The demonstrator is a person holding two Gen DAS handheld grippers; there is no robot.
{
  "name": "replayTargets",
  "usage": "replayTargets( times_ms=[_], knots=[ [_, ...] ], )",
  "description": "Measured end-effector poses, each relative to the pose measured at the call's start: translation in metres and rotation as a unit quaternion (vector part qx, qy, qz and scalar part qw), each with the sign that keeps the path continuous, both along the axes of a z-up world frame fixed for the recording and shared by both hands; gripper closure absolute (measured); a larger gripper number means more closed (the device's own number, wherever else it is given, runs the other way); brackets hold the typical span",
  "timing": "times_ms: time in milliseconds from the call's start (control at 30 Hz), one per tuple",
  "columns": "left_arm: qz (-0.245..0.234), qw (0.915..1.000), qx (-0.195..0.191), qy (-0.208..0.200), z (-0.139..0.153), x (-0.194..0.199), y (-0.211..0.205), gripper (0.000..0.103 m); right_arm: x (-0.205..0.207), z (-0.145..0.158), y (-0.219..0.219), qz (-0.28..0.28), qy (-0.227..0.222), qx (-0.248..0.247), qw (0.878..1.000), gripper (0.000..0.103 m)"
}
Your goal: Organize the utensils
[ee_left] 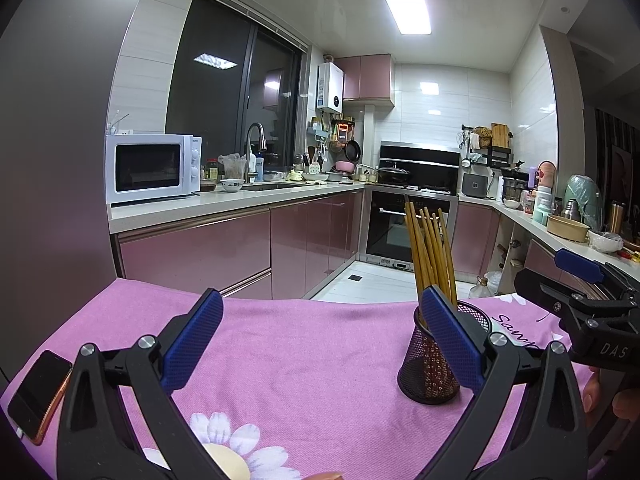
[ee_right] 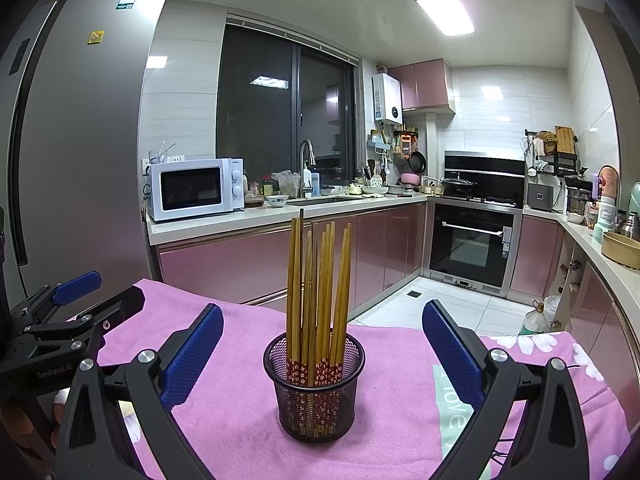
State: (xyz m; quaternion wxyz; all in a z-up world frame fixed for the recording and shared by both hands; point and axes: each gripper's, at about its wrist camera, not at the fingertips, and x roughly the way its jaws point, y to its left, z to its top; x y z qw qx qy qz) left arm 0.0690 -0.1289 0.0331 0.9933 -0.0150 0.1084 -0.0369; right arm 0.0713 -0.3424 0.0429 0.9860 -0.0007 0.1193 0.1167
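Observation:
A black mesh cup (ee_right: pixel 316 396) stands upright on the pink flowered cloth (ee_right: pixel 240 400) and holds several wooden chopsticks (ee_right: pixel 320 292) standing on end. My right gripper (ee_right: pixel 322 344) is open and empty, its blue pads on either side of the cup, a little behind it. My left gripper (ee_left: pixel 320 332) is open and empty over bare cloth; the cup (ee_left: pixel 428 368) and chopsticks (ee_left: pixel 430 252) stand just behind its right finger (ee_left: pixel 452 340). Each gripper shows at the edge of the other's view, the right one (ee_left: pixel 580 280) and the left one (ee_right: pixel 76 296).
A phone (ee_left: pixel 38 394) lies on the cloth (ee_left: pixel 300 360) at the left edge. Beyond the table's far edge is a kitchen floor, pink cabinets, a microwave (ee_right: pixel 196 188), a sink and an oven (ee_right: pixel 472 240). A fridge (ee_right: pixel 80 140) stands at the left.

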Motion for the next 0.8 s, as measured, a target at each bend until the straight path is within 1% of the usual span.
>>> replayTargets(
  times_ms=[800],
  knots=[
    [-0.002, 1.0000, 0.000, 0.002, -0.0015, 0.0012, -0.0013, 0.005, -0.0017, -0.0002, -0.0005, 0.000, -0.002, 0.000, 1.000, 0.007]
  ],
)
